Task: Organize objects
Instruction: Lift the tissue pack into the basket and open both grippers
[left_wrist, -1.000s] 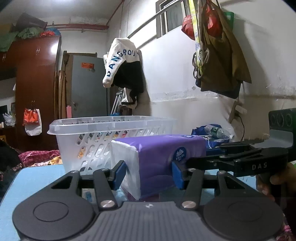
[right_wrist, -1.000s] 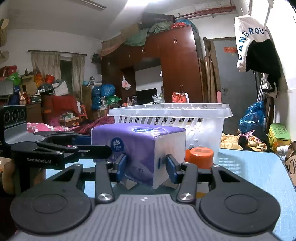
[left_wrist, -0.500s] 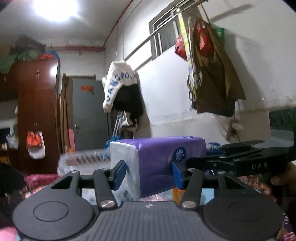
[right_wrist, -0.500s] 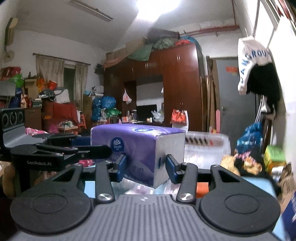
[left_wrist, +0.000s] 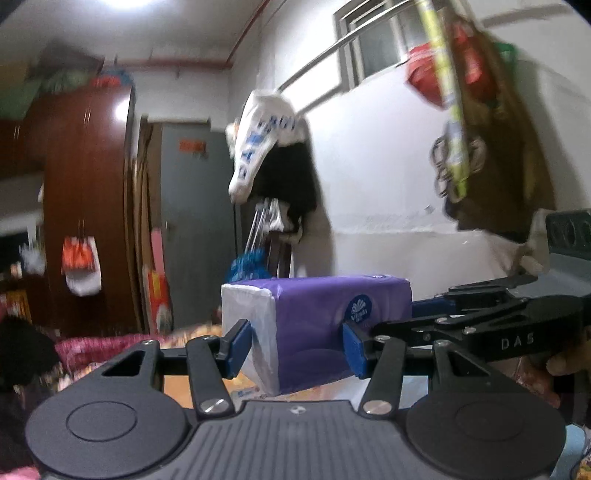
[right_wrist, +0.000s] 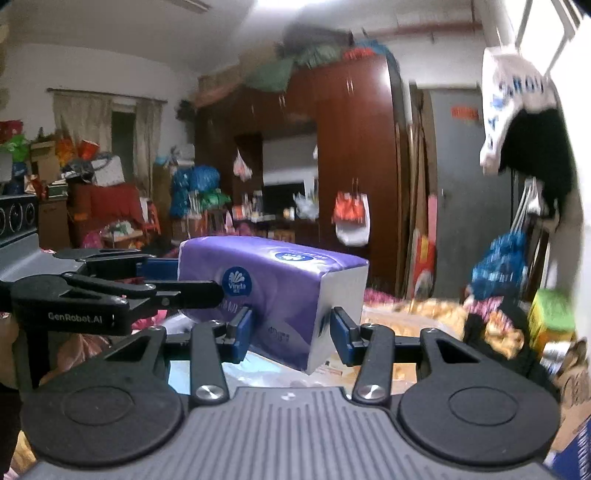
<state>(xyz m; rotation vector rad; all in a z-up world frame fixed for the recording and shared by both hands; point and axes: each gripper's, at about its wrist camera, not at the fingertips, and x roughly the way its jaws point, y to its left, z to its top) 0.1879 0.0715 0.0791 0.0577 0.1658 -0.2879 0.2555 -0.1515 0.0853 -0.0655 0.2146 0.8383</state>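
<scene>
A purple tissue pack (left_wrist: 314, 321) with a white end face hangs in the air, held from two sides. In the left wrist view my left gripper (left_wrist: 295, 347) is shut on it, blue pads pressing both flanks. My right gripper (left_wrist: 399, 317) reaches in from the right and clamps the pack's far end. From the right wrist view, the same pack (right_wrist: 273, 280) sits between the pads of my right gripper (right_wrist: 290, 328), and my left gripper (right_wrist: 184, 278) grips it from the left. A hand shows behind each opposite gripper.
A white and black jacket (left_wrist: 269, 147) hangs on the white wall, with bags (left_wrist: 480, 122) farther right. A brown wardrobe (right_wrist: 354, 155) and a grey door (left_wrist: 195, 221) stand behind. Cluttered bedding and a green box (right_wrist: 550, 314) lie below.
Both grippers have risen with the tissue pack still clamped between them. The white basket, the orange-capped jar and the blue table top have dropped out of view.
</scene>
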